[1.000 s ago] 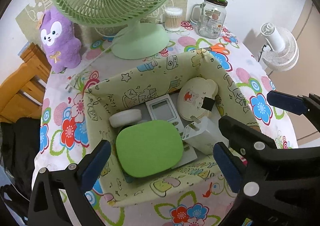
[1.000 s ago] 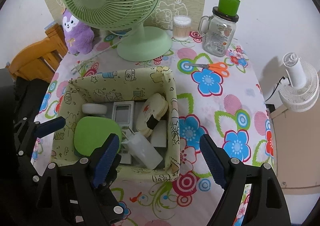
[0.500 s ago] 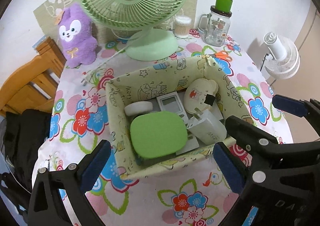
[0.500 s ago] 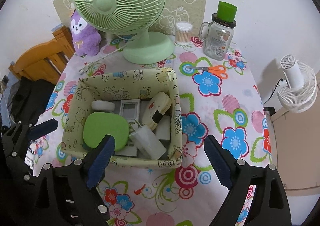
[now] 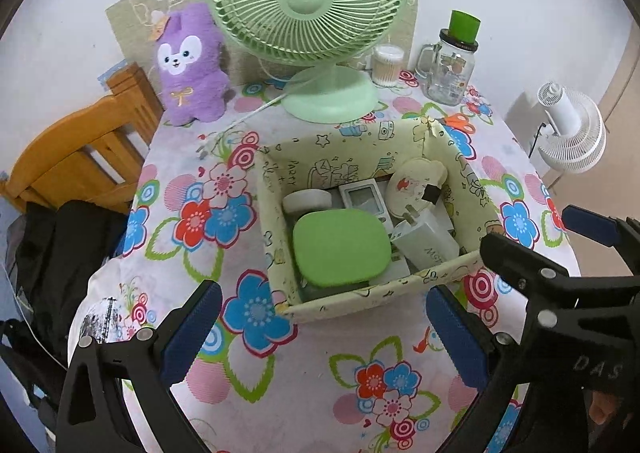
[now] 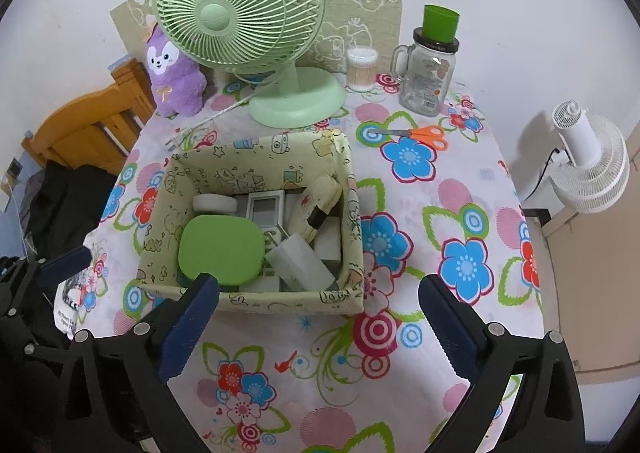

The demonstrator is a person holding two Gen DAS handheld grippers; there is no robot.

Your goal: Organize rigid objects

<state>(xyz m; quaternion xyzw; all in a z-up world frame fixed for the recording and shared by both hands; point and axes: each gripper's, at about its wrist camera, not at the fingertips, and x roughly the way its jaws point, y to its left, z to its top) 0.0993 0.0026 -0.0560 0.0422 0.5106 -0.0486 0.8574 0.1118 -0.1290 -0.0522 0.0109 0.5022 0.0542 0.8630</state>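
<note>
A pale yellow fabric box (image 5: pixel 352 303) (image 6: pixel 256 299) stands mid-table. Inside lie a green rounded case (image 5: pixel 340 249) (image 6: pixel 222 247), a white remote (image 5: pixel 364 199) (image 6: pixel 266 209), a white round tin (image 5: pixel 307 200), a cream bear-shaped case (image 5: pixel 416 183) and a white charger (image 5: pixel 426 243). My left gripper (image 5: pixel 324 337) is open and empty, above the table in front of the box. My right gripper (image 6: pixel 318 327) is open and empty, in front of the box's right corner; it also shows in the left wrist view (image 5: pixel 536 249).
A green desk fan (image 6: pixel 248 25), a purple plush (image 6: pixel 172 73), a cotton-swab jar (image 6: pixel 362 67) and a glass mug jar with a green lid (image 6: pixel 430 73) stand at the back. Orange scissors (image 6: pixel 420 133) lie behind the box at right. A wooden chair (image 5: pixel 76 157) stands at left.
Both grippers have pulled back and up from the box, which now looks smaller and farther. Both stay open and empty. The box's contents have not moved.
</note>
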